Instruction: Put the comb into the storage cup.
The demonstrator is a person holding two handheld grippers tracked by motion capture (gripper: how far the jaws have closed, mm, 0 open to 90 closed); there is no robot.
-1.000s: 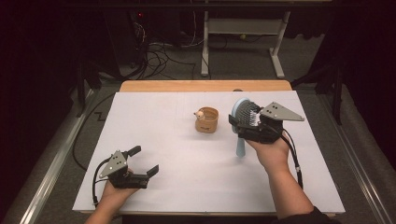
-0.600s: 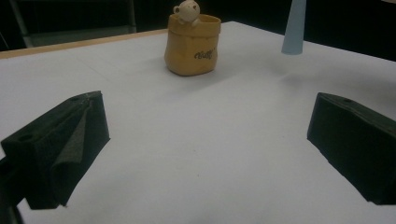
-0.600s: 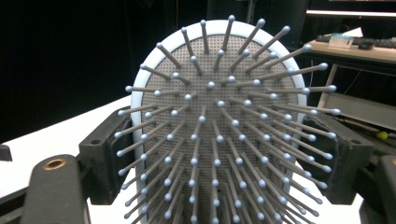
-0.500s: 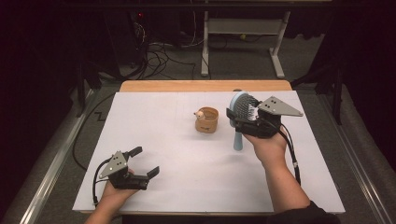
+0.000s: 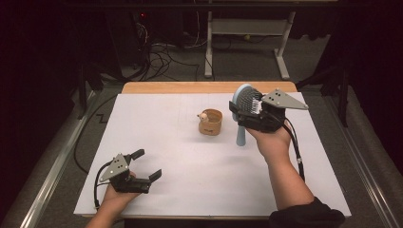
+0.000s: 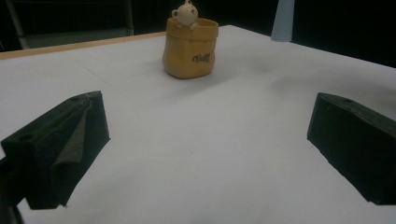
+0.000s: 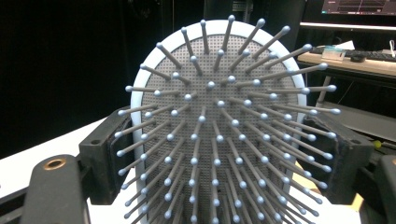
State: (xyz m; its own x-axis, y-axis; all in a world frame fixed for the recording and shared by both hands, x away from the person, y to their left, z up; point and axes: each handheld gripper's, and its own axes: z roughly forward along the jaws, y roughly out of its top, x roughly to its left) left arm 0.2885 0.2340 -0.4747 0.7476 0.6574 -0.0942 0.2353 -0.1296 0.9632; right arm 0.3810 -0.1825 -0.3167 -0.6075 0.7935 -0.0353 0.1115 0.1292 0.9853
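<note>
My right gripper (image 5: 248,110) is shut on the head of a light blue hairbrush (image 5: 243,102), held upright above the table with its handle hanging down. In the right gripper view the hairbrush (image 7: 219,126) faces the camera, bristles out, clamped at both rims by the jaws. A small tan cup (image 5: 211,121) with a little bear figure on its rim stands left of the brush. The cup (image 6: 190,46) is far ahead in the left gripper view. My left gripper (image 5: 145,164) rests open at the near left of the table, nothing between its jaws.
A white sheet (image 5: 180,156) covers the table, with a wooden strip (image 5: 199,87) at the far edge. Beyond it stand a desk frame (image 5: 247,38) and loose cables (image 5: 157,52) on the floor. Metal rails run along both table sides.
The right gripper has lifted the hairbrush slightly and carried it a little farther from the person. The left gripper has stayed in place.
</note>
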